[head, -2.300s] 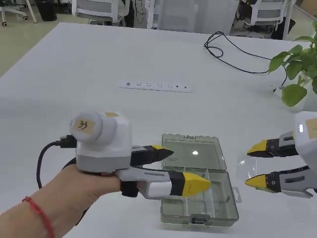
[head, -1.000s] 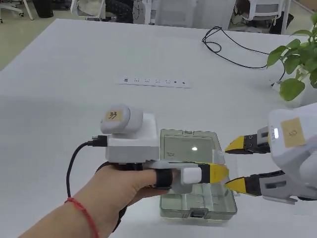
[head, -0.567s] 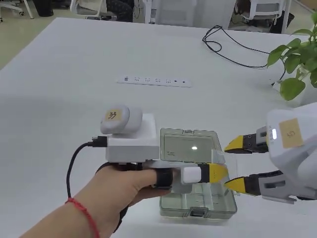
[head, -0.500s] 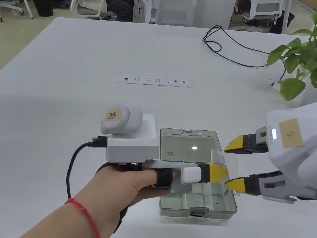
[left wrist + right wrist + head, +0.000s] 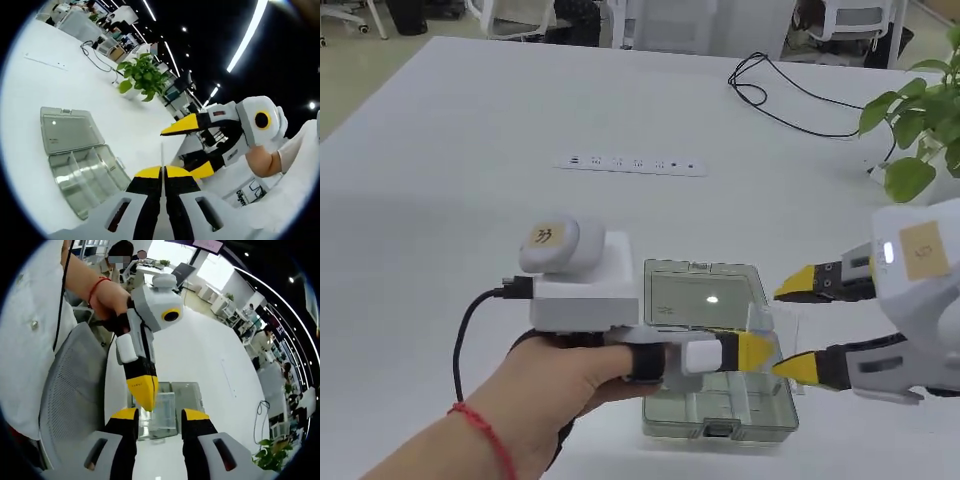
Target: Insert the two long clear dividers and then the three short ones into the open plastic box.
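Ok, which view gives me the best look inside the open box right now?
The left gripper view: the box lies uncovered there, lid and tray both plain. In the head view the left gripper covers part of the tray; in the right gripper view its tip hides part too.

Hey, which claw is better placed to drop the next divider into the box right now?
Left, probably. The left claw is shut on a clear divider, and in the head view its tip is over the open box. The right claw is open, holds nothing, and is off the box's right edge.
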Demonstrator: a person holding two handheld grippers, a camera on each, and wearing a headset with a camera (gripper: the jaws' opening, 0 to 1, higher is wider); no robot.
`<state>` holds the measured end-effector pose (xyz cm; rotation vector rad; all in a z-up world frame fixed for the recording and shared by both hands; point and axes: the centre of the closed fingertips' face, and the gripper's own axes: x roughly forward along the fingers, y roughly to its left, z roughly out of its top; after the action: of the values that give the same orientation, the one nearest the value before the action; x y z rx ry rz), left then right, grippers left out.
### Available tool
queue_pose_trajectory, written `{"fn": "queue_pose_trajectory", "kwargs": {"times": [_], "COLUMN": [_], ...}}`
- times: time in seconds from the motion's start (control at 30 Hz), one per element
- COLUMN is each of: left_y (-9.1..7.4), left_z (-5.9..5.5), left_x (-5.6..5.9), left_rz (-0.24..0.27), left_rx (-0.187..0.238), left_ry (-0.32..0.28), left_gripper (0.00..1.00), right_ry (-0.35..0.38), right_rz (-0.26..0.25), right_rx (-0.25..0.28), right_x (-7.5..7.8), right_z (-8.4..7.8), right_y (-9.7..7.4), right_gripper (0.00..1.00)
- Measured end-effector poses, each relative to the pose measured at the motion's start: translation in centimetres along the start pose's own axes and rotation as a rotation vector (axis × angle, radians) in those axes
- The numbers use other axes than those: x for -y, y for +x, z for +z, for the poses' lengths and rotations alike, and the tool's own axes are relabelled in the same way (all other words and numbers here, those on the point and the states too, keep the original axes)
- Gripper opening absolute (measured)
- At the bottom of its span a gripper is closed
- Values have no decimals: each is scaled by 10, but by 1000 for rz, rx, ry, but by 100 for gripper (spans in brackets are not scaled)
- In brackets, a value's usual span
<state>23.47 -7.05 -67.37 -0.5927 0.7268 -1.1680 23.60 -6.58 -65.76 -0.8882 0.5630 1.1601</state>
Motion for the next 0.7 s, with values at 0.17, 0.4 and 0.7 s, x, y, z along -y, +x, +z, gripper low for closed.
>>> {"fn": "queue_pose_trajectory", "kwargs": {"times": [0.17,0.4,0.7], "left_y": [-4,-8,-9], "left_z": [-1,0,-6], "left_x": [8,21,35], "left_rz": [-47,-118,-196], "left_rx": [-13,-15,-37], "left_ry": [163,363,517], "left_gripper": [0,0,0], "right_ry": [117,182,174], "right_rz": [113,328,488], "right_rx": [102,173,164], "right_x": [6,1,-11], "right_z": [7,15,16], "right_y": [-13,-27,-26], "right_gripper": [28,21,15]}}
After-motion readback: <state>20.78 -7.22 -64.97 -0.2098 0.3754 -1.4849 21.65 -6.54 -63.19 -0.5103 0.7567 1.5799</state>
